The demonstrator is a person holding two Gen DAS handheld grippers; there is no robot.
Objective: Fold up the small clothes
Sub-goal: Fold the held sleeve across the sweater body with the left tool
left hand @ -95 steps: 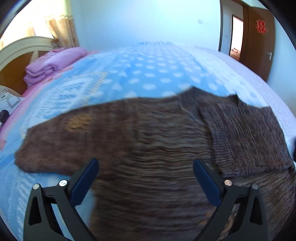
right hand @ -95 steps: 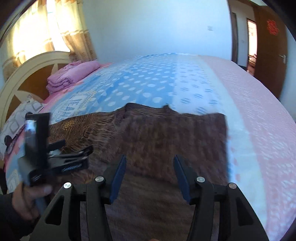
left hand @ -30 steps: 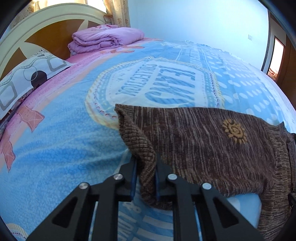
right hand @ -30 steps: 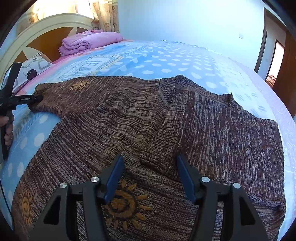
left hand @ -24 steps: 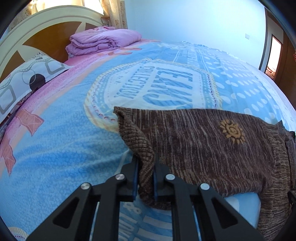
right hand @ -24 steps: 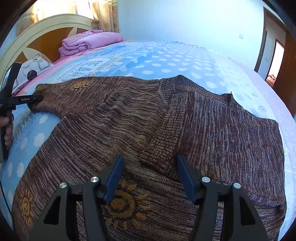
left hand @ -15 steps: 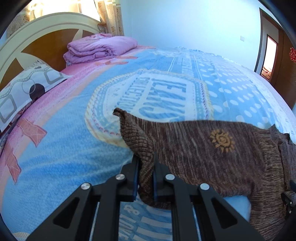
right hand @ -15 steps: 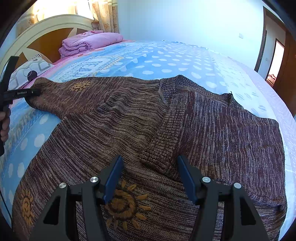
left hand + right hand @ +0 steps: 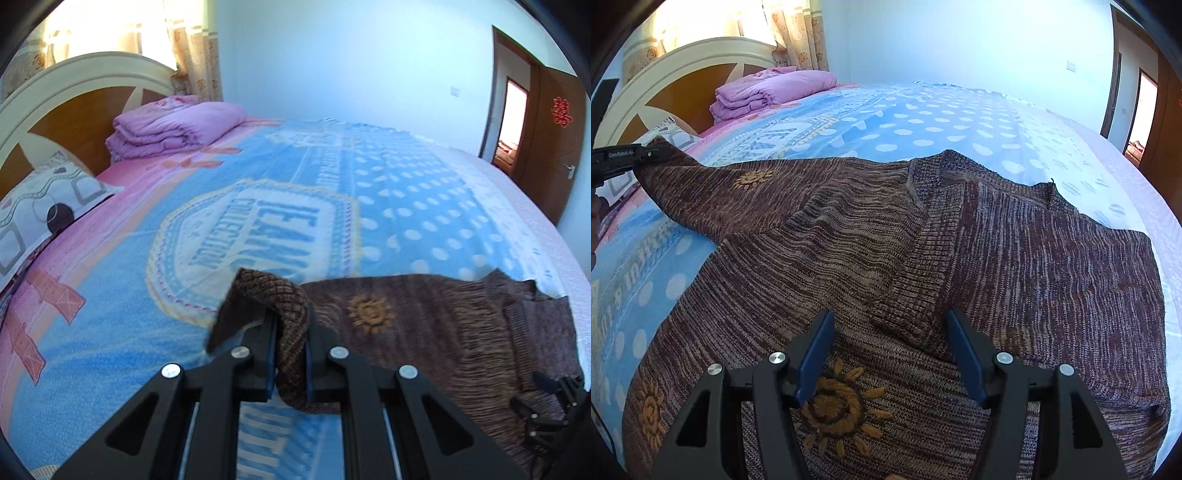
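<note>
Left wrist view — left tongs (image 9: 290,345) clamped on sweater (image 9: 886,251) cuff, right tongs (image 9: 888,354) agape — hem cropped.

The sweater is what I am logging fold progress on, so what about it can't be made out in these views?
- Sweater hem: cut off by the bottom edge, right wrist view.
- Right sleeve: folded under or out of frame; cannot tell.
- Sleeve cuff: partly hidden between the left gripper fingers.
- Right gripper: hovering or touching, unclear.
</note>
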